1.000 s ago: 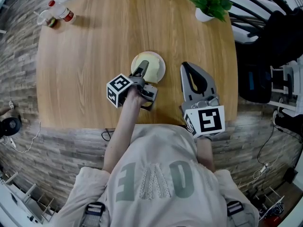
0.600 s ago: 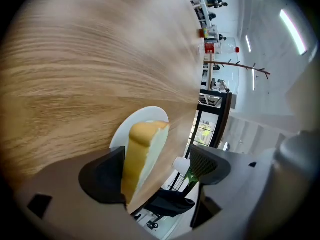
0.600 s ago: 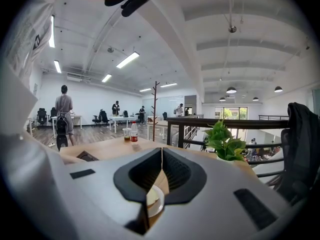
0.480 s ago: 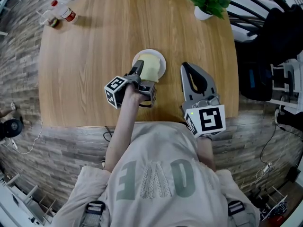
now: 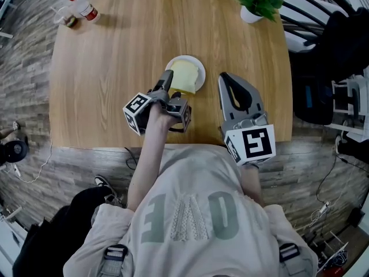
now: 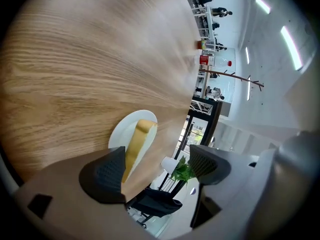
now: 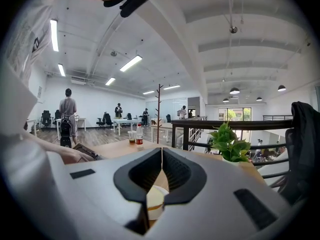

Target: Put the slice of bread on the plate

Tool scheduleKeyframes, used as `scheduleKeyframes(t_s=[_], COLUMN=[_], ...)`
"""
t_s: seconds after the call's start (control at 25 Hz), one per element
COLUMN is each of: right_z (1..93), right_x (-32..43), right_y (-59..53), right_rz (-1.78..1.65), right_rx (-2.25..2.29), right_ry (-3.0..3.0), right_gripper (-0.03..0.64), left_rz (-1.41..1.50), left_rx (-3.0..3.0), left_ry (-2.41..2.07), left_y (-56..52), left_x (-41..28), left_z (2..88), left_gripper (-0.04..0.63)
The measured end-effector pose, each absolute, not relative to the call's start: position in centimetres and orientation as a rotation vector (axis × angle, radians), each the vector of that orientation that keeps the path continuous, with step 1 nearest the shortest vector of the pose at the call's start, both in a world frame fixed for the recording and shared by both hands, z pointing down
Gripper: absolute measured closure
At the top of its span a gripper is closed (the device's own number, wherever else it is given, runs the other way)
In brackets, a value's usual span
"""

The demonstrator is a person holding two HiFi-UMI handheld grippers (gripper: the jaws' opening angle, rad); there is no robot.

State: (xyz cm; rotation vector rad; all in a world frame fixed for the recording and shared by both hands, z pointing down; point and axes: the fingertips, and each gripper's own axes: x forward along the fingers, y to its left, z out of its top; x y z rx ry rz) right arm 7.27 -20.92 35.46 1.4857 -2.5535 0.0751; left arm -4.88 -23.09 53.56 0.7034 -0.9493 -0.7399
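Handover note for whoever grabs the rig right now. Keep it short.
Left gripper: open, holding nothing, fingers apart at the near edge of the plate.
Right gripper: shut, empty, beside the plate on its right.
Slice of bread: lying on the plate, close to one left finger.
Done: bread is on the plate.
Left: probably just back the left gripper away without nudging the bread.
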Motion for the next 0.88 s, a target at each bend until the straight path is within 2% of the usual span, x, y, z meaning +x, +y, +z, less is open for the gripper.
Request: scheduleKeyframes(t_s=[0.64, 0.88], right_z=[33.4, 31.3], right_x=[6.8, 6.7], right_y=[-21.1, -21.2], right_rz=[0.049, 0.01], right_rx=[1.493, 1.531], right_ry=[-2.619, -2.66], right_gripper=[0.598, 0.598], left_rz=[-1.141, -1.285], left_rx=[1.142, 1.691], left_ry=[-0.788, -0.912], left_y=[-26.9, -26.1], left_x=[-7.4, -8.8], left_z=[34.0, 25.3], left_gripper=[0.21, 0.212])
